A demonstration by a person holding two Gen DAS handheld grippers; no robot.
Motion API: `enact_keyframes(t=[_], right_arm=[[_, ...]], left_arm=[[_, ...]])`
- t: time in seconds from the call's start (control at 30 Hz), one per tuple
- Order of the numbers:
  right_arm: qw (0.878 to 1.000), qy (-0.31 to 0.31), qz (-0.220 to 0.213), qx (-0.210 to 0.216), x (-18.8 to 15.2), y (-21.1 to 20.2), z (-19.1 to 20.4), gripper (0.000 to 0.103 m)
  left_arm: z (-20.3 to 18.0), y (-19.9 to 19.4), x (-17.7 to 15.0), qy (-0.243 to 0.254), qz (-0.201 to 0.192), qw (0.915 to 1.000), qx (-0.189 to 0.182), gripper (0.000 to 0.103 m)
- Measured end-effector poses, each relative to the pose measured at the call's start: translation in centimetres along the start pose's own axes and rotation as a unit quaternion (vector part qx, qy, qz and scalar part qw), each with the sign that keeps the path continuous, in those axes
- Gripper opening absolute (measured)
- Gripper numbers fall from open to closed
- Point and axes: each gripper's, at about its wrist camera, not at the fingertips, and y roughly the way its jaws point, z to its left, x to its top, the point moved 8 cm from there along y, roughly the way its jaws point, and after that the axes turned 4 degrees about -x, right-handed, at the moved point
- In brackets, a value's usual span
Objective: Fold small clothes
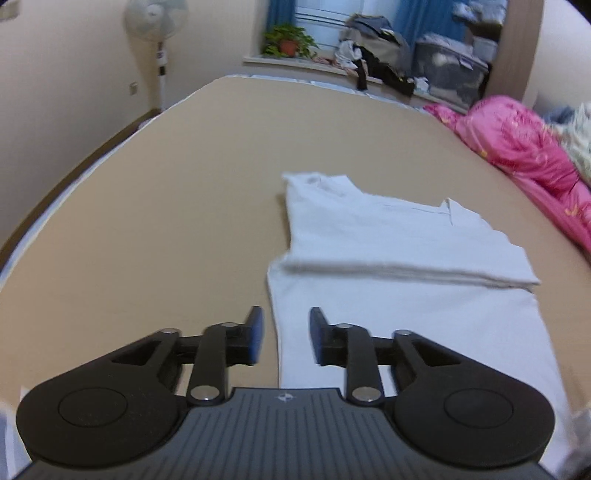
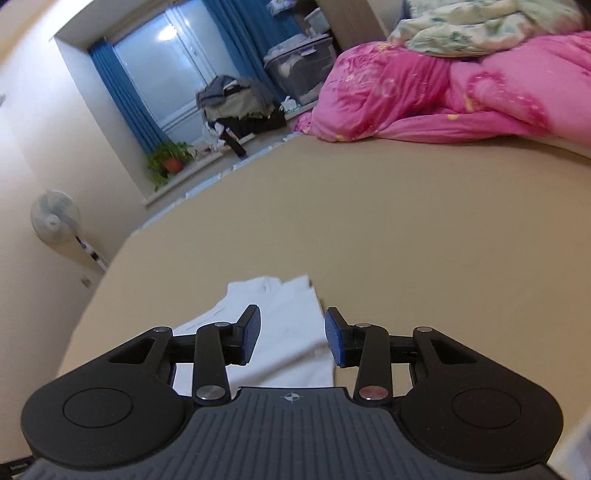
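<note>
1. Shirt (image 1: 399, 240) is your landmark: white, lying flat on the tan bed surface (image 1: 166, 221), its far part folded back over the near part, with the fold edge running across the garment.
2. Your left gripper (image 1: 286, 334) hangs above the shirt's near left edge, fingers apart, nothing between the blue pads (image 1: 257, 332), no cloth touched.
3. Your right gripper (image 2: 292, 341) hangs over the shirt's (image 2: 288, 332) right edge, fingers apart and empty; pads (image 2: 251, 334) are clear of the fabric.
4. Only the left wrist view shows the fold line, the collar end and the shirt's full width.
5. In the right wrist view the gripper body covers the shirt's near part, so no fold is visible there; that view does show the window pane (image 2: 162, 66) and a pale printed blanket (image 2: 491, 26) lying on top of the pink quilt (image 2: 424, 92).
6. Quilt (image 1: 517, 147) is bunched at the bed edge, right of the shirt and apart from it.
7. Beyond the shirt, past the bed's far edge: windowsill with a potted plant (image 1: 288, 42), a heap of dark and grey clothes (image 1: 373, 55), a clear storage bin (image 1: 450, 70) and blue curtains (image 2: 122, 96).
8. Standing fan (image 1: 155, 22) is far left of the shirt, against a cream wall (image 1: 62, 110).
9. Both views are motion-blurred, so fine detail is unreadable.
</note>
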Motion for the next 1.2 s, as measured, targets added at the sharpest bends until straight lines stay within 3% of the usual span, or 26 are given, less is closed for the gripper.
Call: enact_keyframes(t=[0.07,0.17,0.37,0.5,0.77,1.2], right_arm=[[1.0,-0.013,0.021,-0.004,-3.4,-2.1,-1.7,0.041],[0.993,-0.027,0.115,-0.032,-8.8,-2.7,-4.1,0.041],[0.981,-0.029,0.183,-0.054,-12.9,-3.1,-7.9,0.041],[0.977,-0.002,0.208,-0.05,-13.8,-3.2,-9.0,0.041],[0.967,-0.032,0.246,-0.054,-16.7,-2.8,-7.8,0.042],[0.963,-0.065,0.255,-0.059,-17.5,-1.8,-7.3,0.042]], left_arm=[[1.3,-2.0,-2.0,-0.002,0.022,0.9997,0.003,0.037],[1.6,-3.4,-4.9,0.001,0.054,0.9985,0.011,0.037],[2.6,-2.8,-10.4,0.003,0.12,0.9927,0.004,0.037],[3.1,-2.4,-11.9,-0.03,0.13,0.9911,-0.005,0.037],[4.5,-1.9,-14.3,-0.081,0.138,0.9871,0.001,0.037],[3.9,-1.8,-15.2,-0.064,0.13,0.9892,0.02,0.037]])
